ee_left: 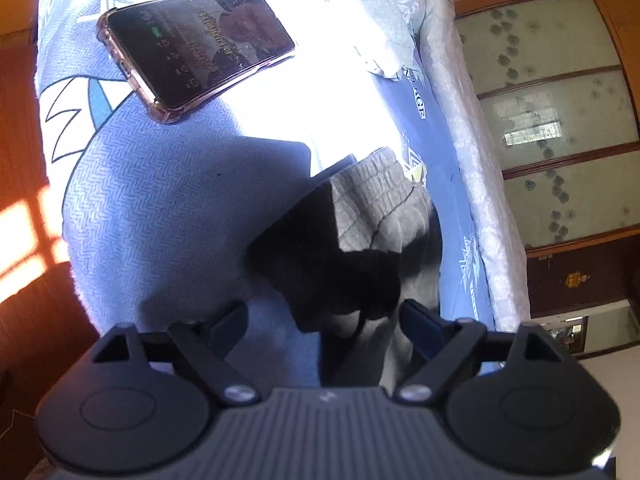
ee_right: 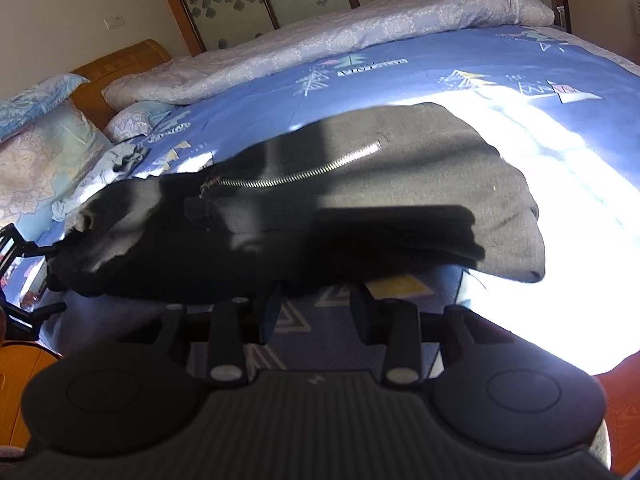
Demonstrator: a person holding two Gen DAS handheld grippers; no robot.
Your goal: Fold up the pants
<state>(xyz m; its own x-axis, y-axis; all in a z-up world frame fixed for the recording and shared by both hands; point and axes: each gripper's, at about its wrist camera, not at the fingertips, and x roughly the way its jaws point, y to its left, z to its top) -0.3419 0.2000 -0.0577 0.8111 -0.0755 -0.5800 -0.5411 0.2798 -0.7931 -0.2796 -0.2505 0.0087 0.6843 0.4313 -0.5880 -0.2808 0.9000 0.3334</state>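
Note:
Dark grey pants point(ee_right: 360, 200) with a silver zipper point(ee_right: 296, 176) lie folded across the blue patterned bed sheet point(ee_right: 400, 80). In the left wrist view their ribbed waistband end point(ee_left: 376, 208) lies just ahead of my left gripper point(ee_left: 324, 316), which is open and empty, fingers apart over the fabric's edge. My right gripper point(ee_right: 316, 308) is open and empty at the near edge of the pants, just short of the fabric. The left gripper shows at the far left of the right wrist view point(ee_right: 16, 248), by the waistband.
A phone point(ee_left: 196, 52) in a clear case lies on the sheet beyond the waistband. A rolled white quilt point(ee_right: 320, 36) runs along the far side of the bed. Pillows point(ee_right: 44, 148) sit by the wooden headboard. Wardrobe doors point(ee_left: 560, 120) stand behind.

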